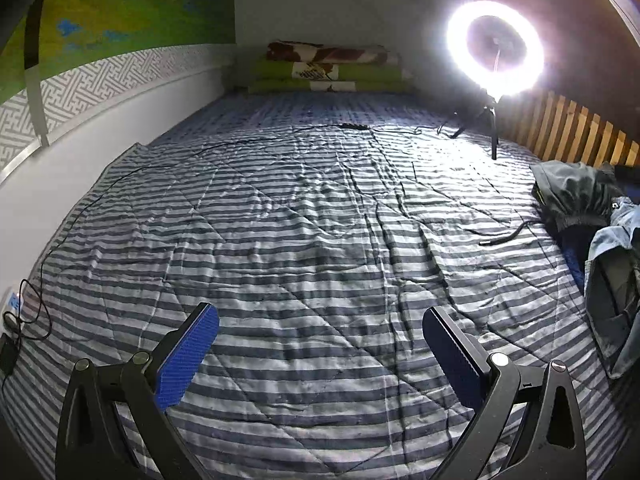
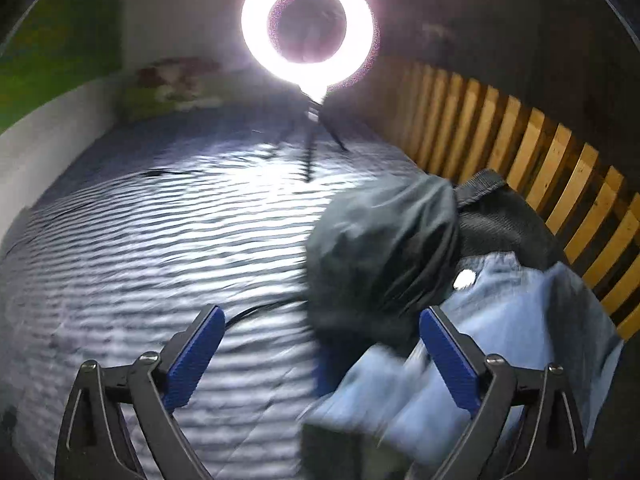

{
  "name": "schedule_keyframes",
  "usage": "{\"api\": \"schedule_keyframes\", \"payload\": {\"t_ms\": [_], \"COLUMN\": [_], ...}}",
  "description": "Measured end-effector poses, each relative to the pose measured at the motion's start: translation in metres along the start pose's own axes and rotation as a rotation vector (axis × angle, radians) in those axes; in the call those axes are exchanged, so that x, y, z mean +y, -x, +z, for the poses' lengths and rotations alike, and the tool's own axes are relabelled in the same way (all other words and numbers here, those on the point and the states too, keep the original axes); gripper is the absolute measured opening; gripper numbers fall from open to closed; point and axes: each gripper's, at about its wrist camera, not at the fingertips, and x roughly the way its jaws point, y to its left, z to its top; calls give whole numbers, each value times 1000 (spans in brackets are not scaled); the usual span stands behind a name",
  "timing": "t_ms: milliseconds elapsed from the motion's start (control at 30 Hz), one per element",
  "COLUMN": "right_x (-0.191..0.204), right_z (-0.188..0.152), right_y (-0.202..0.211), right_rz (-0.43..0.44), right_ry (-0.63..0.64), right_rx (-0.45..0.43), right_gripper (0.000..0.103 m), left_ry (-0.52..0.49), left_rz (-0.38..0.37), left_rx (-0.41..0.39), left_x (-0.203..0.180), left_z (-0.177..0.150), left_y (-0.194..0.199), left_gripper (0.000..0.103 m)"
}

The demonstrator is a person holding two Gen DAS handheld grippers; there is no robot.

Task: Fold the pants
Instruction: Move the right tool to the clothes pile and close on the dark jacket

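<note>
Under you lies a quilted bedcover (image 1: 304, 240), soft and rumpled, in grey and pale stripes with diagonal stitch lines crossing it. A thin black cable (image 1: 120, 176) snakes along its far and left side. At the head, folded blankets (image 1: 328, 68) in green, brown and white sit stacked against the wall, and a glaring ring light (image 1: 495, 46) stands on a small black tripod beside the slatted wooden rail (image 1: 576, 136).

The pants are in the heap at the right edge of the bed: pale blue denim jeans (image 2: 500, 320) with a shiny metal button, crumpled beside a dark grey-green garment (image 2: 384, 240) and a black knit piece near the rail. In your left view this heap is cut off by the frame edge; in your right view everything is smeared by motion blur (folds and seams are hard to read).

Your left gripper (image 1: 320, 344) is spread wide over bare stripes, its ribbed blue pads touching nothing. Your right gripper (image 2: 322, 344) is also spread wide above the heap's near edge; it pinches nothing.
</note>
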Motion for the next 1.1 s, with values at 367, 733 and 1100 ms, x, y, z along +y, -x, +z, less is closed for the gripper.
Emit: {"api": "schedule_keyframes", "payload": {"t_ms": [367, 733, 1100], "right_x": [21, -24, -68], "right_z": [33, 39, 127], "right_y": [-106, -25, 111], "right_rz": [-129, -7, -90], "right_ry": [182, -50, -115], "right_rx": [138, 91, -108], "right_gripper": [95, 96, 96], "left_ry": [-4, -1, -2], "left_rz": [-3, 31, 57], "left_rx": [109, 88, -61], "left_x": [5, 27, 32], "left_z": [2, -13, -1], "left_y": [-37, 4, 90], "left_gripper": [103, 103, 103]}}
